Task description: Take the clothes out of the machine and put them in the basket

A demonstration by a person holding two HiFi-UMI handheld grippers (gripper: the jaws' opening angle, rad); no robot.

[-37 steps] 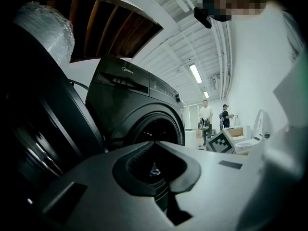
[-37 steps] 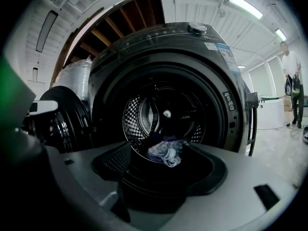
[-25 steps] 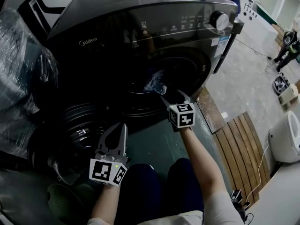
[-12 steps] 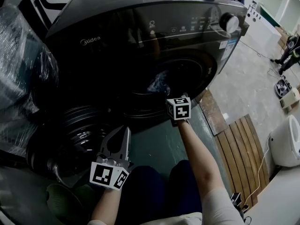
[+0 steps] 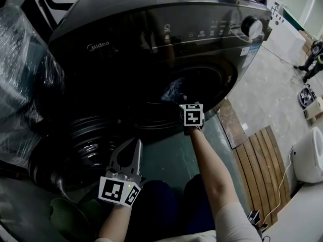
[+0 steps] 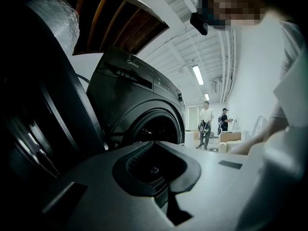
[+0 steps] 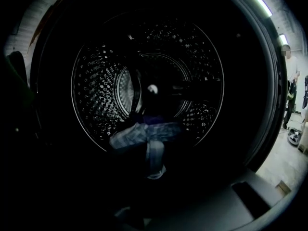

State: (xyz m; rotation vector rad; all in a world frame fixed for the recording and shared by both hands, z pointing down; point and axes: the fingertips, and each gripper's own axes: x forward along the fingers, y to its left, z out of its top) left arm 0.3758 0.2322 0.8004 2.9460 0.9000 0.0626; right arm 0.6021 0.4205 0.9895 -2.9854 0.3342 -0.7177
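Right gripper view: we record one round perforated metal drum (image 7: 101,95) holding one soft blue checked garment (image 7: 139,133). The right gripper (image 5: 184,101) jaws, just closing, pinch its fold. On the left gripper (image 5: 132,147), jaws pressed together, empty.

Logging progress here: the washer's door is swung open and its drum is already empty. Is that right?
Not quite: the drum is not empty. The right gripper view shows a bluish checked garment lying at its bottom. The rest holds: the door is swung open.
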